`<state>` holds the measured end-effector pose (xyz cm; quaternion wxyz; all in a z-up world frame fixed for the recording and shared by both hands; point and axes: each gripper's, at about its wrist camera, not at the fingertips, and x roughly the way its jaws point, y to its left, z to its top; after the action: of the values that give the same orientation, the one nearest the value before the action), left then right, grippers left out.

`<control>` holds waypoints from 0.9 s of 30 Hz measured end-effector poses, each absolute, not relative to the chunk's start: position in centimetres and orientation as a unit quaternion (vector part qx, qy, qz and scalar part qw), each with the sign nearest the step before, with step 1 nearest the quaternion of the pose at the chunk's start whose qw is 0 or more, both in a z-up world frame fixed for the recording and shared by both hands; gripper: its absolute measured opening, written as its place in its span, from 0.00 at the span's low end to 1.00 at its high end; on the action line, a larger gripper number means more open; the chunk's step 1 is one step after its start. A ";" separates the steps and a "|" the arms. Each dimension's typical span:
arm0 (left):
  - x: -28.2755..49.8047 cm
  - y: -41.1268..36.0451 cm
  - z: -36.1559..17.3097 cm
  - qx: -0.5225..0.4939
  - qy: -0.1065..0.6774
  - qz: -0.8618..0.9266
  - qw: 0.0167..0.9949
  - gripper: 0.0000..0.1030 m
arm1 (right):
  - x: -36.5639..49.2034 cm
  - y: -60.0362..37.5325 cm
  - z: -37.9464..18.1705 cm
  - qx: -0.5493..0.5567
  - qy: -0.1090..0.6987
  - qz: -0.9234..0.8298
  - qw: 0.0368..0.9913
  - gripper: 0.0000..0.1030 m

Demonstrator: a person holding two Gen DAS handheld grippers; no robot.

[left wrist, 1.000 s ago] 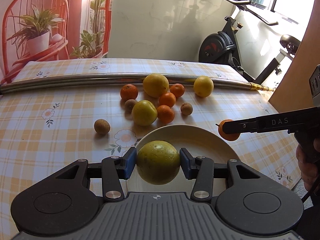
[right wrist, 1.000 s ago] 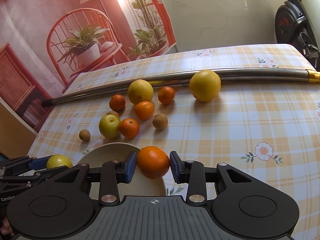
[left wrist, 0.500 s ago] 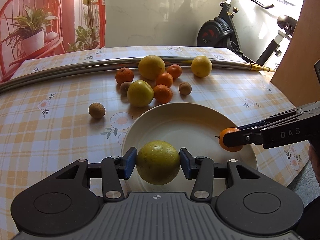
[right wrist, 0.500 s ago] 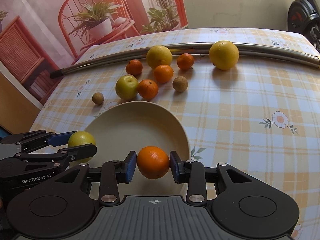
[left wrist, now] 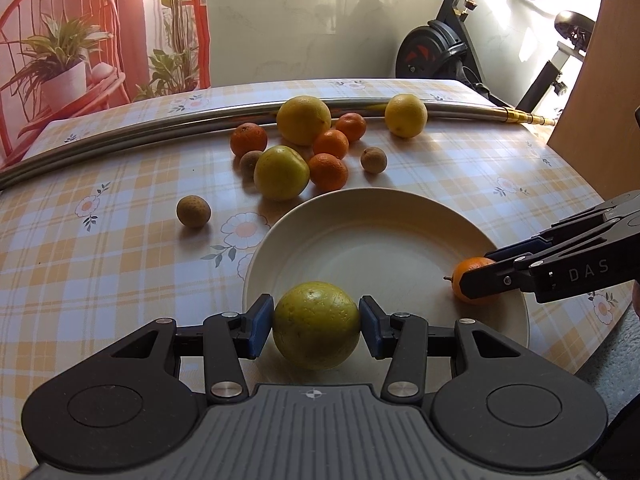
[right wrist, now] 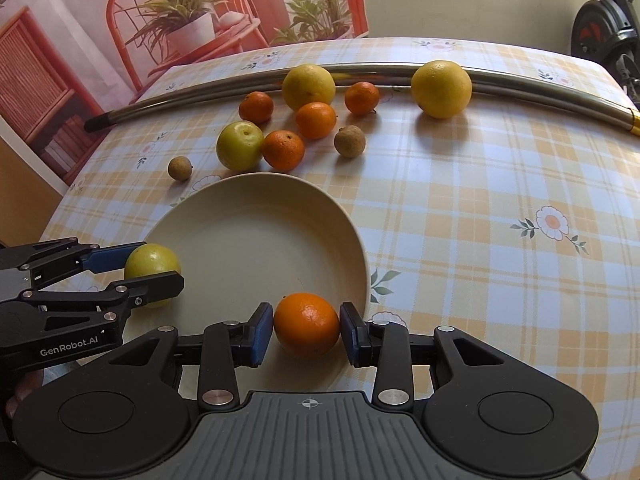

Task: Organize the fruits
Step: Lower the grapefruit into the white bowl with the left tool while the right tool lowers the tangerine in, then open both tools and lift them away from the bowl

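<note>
Both grippers clamped on fruit above the plate.

Left gripper point(left wrist: 316, 326) is closed on a yellow-green fruit point(left wrist: 316, 325), held over the cream plate point(left wrist: 384, 216) near its 6 o'clock rim in the left wrist view. Right gripper point(right wrist: 306, 330) is closed on an orange point(right wrist: 307, 323), held over the plate's near rim at about 5 o'clock in the right wrist view. Loose fruit is grouped at 12 o'clock beyond the plate: a yellow-green apple point(right wrist: 239, 145), small oranges point(right wrist: 283, 149), brown round fruits point(right wrist: 349, 141) and two large yellow citrus point(right wrist: 441, 89), set against a metal pole point(right wrist: 520, 84) on the checked tablecloth point(right wrist: 500, 184).
</note>
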<state>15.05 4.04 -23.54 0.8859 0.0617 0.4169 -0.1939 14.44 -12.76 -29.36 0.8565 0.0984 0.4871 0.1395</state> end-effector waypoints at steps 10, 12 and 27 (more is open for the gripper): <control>15.0 4.1 -23.3 0.059 0.412 -0.185 0.890 0.48 | 14.3 -12.7 -28.9 0.088 0.481 0.139 0.861 0.33; 14.9 4.2 -23.2 0.056 0.410 -0.185 0.891 0.48 | 14.3 -12.7 -28.9 0.089 0.480 0.138 0.862 0.34; 14.9 4.6 -23.1 0.042 0.410 -0.180 0.893 0.48 | 14.2 -14.1 -27.9 0.104 0.454 0.119 0.877 0.34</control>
<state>14.92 4.64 -23.08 0.8931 0.0421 0.4102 -0.1797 14.17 -14.12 -27.93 0.8771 0.1044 0.4536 0.1187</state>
